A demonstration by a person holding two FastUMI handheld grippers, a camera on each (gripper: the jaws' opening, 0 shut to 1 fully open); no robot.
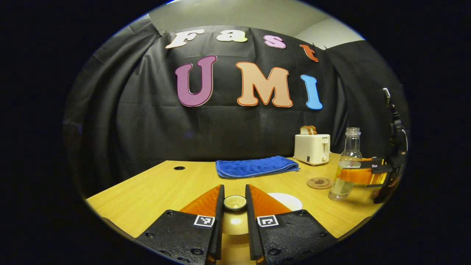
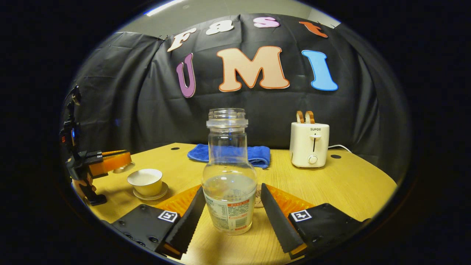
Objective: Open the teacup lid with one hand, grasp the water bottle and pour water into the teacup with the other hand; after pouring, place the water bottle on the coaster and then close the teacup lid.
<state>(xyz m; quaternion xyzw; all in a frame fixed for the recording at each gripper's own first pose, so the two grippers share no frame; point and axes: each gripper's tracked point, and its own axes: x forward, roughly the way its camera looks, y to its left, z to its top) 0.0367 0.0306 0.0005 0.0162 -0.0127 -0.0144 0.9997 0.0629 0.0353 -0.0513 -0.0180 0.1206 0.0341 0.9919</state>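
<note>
On the left, the left gripper (image 1: 234, 209) is pinching the lid (image 1: 234, 202) above the uncovered teacup (image 2: 145, 182). The clear, part-filled bottle (image 2: 229, 173) is standing upright, mouth upward, between the right gripper's (image 2: 232, 209) spread fingers. Farther right, coaster (image 1: 319, 183), blue towel (image 2: 230, 154) and toaster (image 2: 309, 144) are sitting clear.

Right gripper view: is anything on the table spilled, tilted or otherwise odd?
Nothing stands out. The clear glass water bottle stands upright on the dry wooden table; the open cream teacup sits level on its saucer.
</note>
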